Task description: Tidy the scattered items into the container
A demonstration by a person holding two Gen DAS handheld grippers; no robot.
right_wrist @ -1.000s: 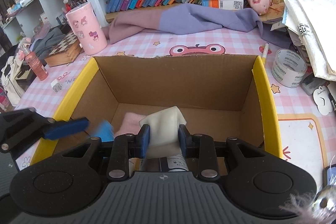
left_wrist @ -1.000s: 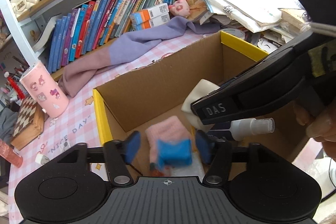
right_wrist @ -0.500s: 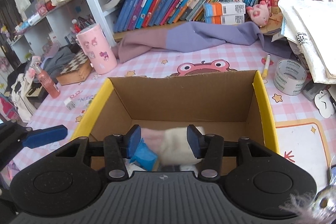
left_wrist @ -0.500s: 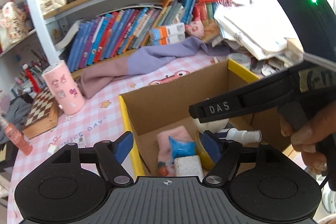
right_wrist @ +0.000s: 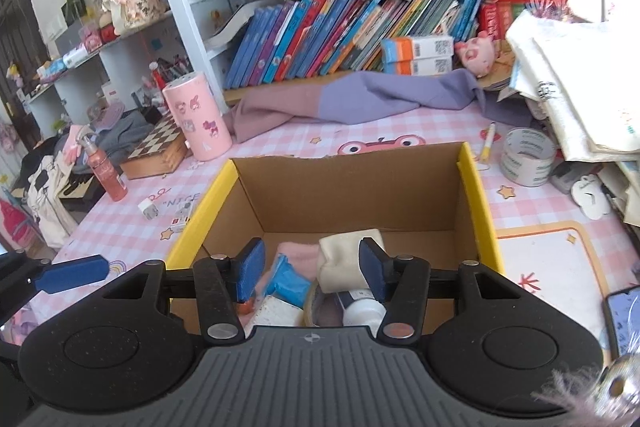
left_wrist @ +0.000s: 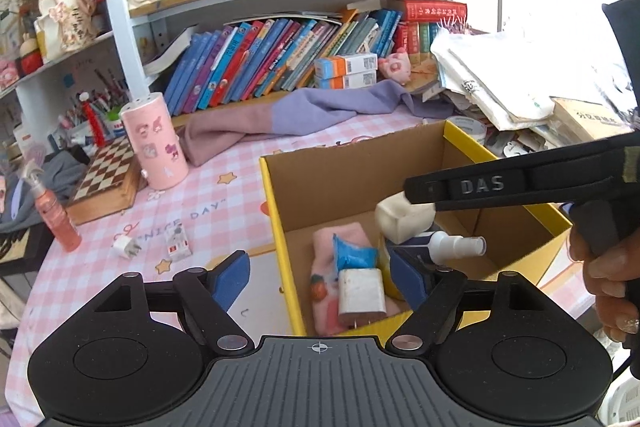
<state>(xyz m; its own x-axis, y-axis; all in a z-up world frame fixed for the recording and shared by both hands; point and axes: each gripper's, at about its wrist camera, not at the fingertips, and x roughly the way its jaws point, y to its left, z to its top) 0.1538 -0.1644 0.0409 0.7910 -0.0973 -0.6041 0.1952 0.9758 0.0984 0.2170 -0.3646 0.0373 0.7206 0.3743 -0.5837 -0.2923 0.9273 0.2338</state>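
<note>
My left gripper (left_wrist: 318,277) hangs over the near left wall of the cardboard box (left_wrist: 344,183), jaws spread wide and just been opening further, nothing between the pads; one blue pad sits outside the yellow rim, the other inside. My right gripper (right_wrist: 312,273) hovers above the box's near end, jaws about half apart and also just been opening; the cream cloth (right_wrist: 348,259) lies below and between them, untouched, so I judge both drops done.

Inside, the load crowds the near end: a white charger block (left_wrist: 362,291) on a pink cloth (left_wrist: 328,267), a blue packet (left_wrist: 352,255), and a spray bottle (left_wrist: 452,247) beside the cream cloth. The far half of the floor is bare, so there is room for more.

On the pink checked table left of the box, well clear of its wall, lie a small white plug (left_wrist: 124,247) and a little card packet (left_wrist: 178,245); these look like the next pieces. The path to them is open, with a pink bottle (left_wrist: 54,215) and a chessboard box (left_wrist: 106,181) further left. Right of the box, a tape roll (right_wrist: 528,157) and a marker (right_wrist: 488,143) rest near the far corner.
</note>
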